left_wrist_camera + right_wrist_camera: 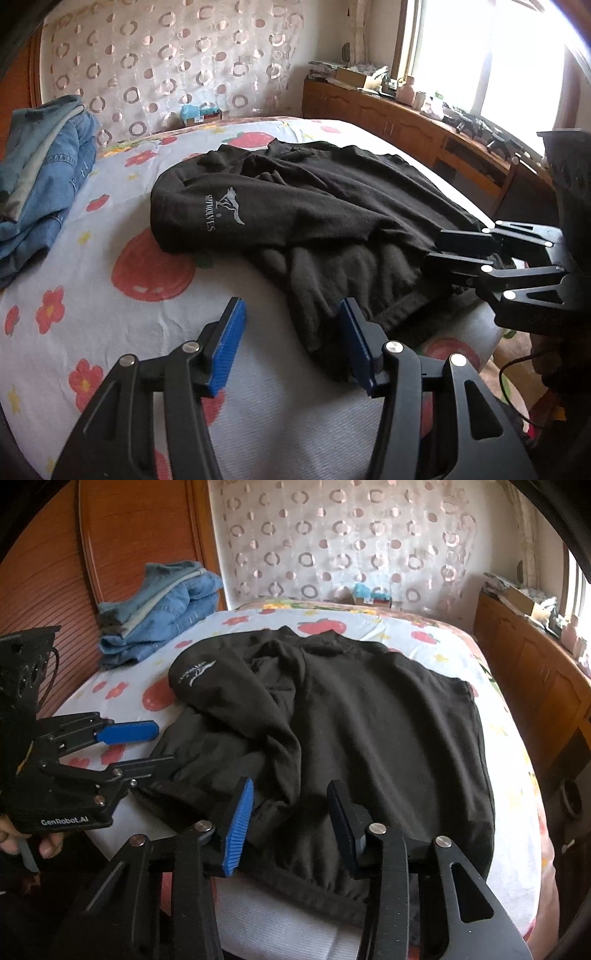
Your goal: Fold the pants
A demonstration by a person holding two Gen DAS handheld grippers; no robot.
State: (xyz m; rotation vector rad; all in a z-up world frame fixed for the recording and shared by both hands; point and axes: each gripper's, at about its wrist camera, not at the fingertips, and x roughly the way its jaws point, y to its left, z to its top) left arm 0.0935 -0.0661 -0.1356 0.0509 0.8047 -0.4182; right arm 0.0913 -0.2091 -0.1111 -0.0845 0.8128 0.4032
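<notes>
Black pants with a white wolf logo lie crumpled on the flowered bed sheet; they also show in the right wrist view, partly folded over with the logo part on top at left. My left gripper is open at the near edge of the pants, its right pad touching the cloth; it also shows in the right wrist view. My right gripper is open over the waistband at the bed's near edge; in the left wrist view it looks open at the cloth's right edge.
A stack of folded blue jeans sits at the far left of the bed. A wooden cabinet with clutter runs under the window on the right. A wooden headboard and patterned curtain stand behind.
</notes>
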